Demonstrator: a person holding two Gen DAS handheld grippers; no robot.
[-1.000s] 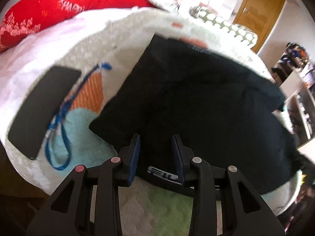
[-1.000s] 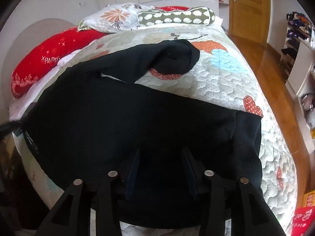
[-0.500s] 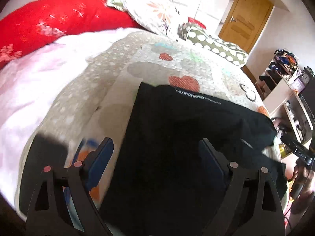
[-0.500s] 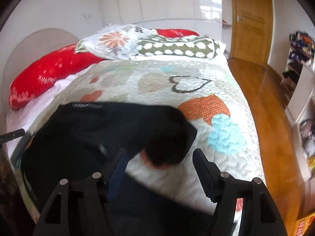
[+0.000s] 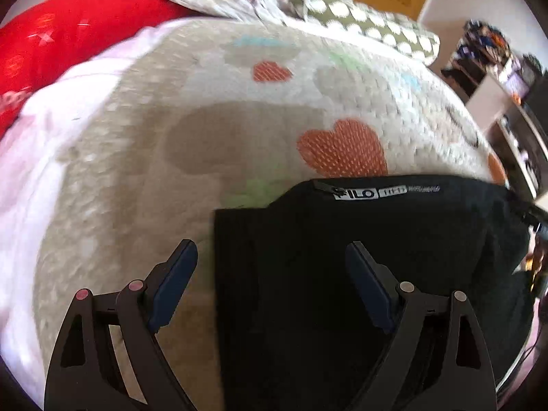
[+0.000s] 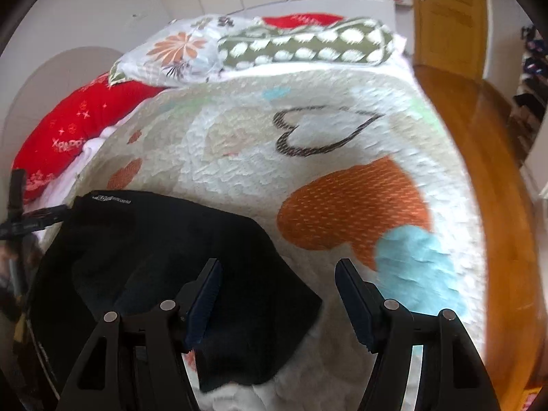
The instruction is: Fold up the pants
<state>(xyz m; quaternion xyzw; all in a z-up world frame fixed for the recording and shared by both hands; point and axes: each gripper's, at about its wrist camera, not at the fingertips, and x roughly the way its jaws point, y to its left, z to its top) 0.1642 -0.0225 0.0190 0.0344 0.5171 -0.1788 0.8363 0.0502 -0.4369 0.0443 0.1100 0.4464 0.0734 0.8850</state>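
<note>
The black pants [image 5: 359, 274] lie folded flat on the heart-patterned quilt [image 5: 239, 109], a white brand label [image 5: 356, 193] along their far edge. My left gripper [image 5: 270, 250] hovers open and wide over the pants' left edge, its left fingertip [image 5: 185, 257] above bare quilt, with nothing gripped. In the right wrist view the pants [image 6: 171, 250] fill the lower left. My right gripper [image 6: 278, 269] stands open above their right edge, its left fingertip [image 6: 210, 274] over cloth and the right one over the quilt [image 6: 342, 188].
At the head of the bed lie a red pillow [image 6: 75, 126], a floral pillow [image 6: 178, 51] and a green dotted bolster [image 6: 308, 46]. A wooden floor [image 6: 479, 137] runs along the bed's right side to a wooden door [image 6: 445, 10]. Cluttered shelves [image 5: 496, 54] stand at the right.
Both grippers' jaws have spread apart and hold nothing. Both hands have travelled across the pants toward the pillows. The dark flat object and blue lanyard have left the left wrist view.
</note>
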